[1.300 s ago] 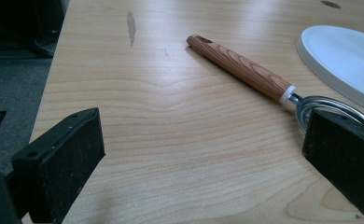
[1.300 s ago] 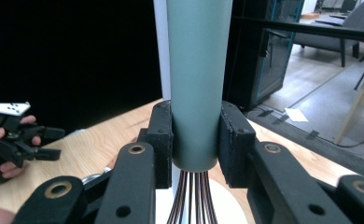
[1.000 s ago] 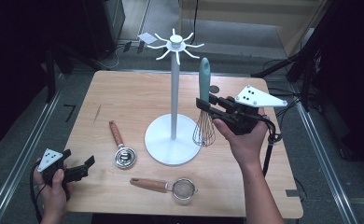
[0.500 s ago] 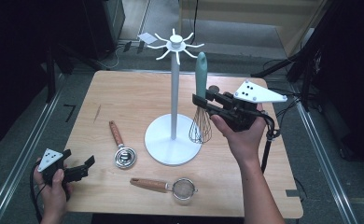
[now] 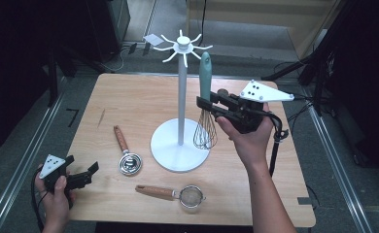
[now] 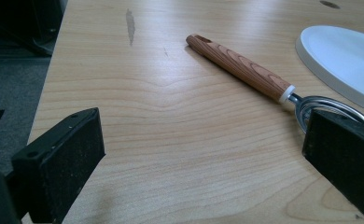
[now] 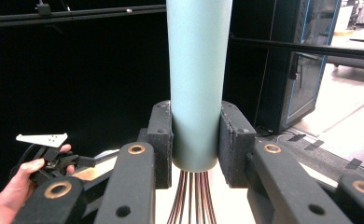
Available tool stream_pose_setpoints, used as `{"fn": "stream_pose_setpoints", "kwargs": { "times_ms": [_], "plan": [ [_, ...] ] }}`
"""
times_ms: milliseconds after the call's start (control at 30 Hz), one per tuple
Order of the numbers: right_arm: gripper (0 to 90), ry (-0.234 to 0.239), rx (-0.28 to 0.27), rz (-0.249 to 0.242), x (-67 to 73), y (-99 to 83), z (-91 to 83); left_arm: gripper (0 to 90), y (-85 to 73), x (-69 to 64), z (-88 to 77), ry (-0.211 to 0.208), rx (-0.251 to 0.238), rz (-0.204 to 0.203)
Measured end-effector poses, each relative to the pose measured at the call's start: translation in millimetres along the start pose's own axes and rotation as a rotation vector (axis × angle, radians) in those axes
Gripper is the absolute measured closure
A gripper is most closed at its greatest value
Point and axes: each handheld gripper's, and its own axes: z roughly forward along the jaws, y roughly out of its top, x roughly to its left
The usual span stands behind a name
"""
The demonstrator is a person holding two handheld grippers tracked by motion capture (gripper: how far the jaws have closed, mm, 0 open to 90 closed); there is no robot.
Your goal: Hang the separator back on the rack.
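While the right claw (image 5: 203,103) clamps the lower end of a whisk's (image 5: 205,104) pale green handle, its two black pads pressed flat against either side just above the wires, the whisk stands upright in the air beside the white pole of a hook stand (image 5: 180,116), its wire head hanging over the edge of the stand's round base. The handle's tip sits below and a little to the side of the ring of white hooks at the top, so hanging it looks like the job ahead, and the risks follow from that: the grip is low on a smooth, round handle, and a knock against the pole or a hook could twist the whisk in the pads or let it slip; a sideways bump could also rock the tall, narrow stand. Whether the handle's end has a hole or loop cannot be made out. The left claw (image 5: 83,175), jaws wide apart and holding nothing, rests low at the counter's (image 5: 129,104) near left corner, pointing toward a wooden-handled scoop (image 6: 245,70); a small strainer (image 5: 175,194) lies near the front edge.
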Motion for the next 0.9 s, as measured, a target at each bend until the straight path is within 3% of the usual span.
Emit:
{"fn": "stream_pose_setpoints", "kwargs": {
  "times_ms": [467, 667, 733, 900],
  "plan": [
    [71.0, 0.005, -0.003, -0.002, 1.4, -2.7, 8.2, 0.0, 0.1, -0.2, 0.2, 0.002, 0.002, 0.001],
    [70.1, -0.039, -0.028, -0.041, 3.0, -6.7, 10.0, 0.0, 0.1, -0.1, 0.2, 0.001, 0.003, 0.003],
    [65.3, -0.080, -0.039, -0.056, 5.4, -7.7, 10.6, 0.0, 0.2, -0.1, 0.4, 0.002, 0.005, 0.002],
    [61.9, -0.112, -0.041, -0.078, 9.5, -8.4, 11.5, 0.0, 0.2, -0.5, 0.6, 0.004, 0.004, 0.002]
  ]
}}
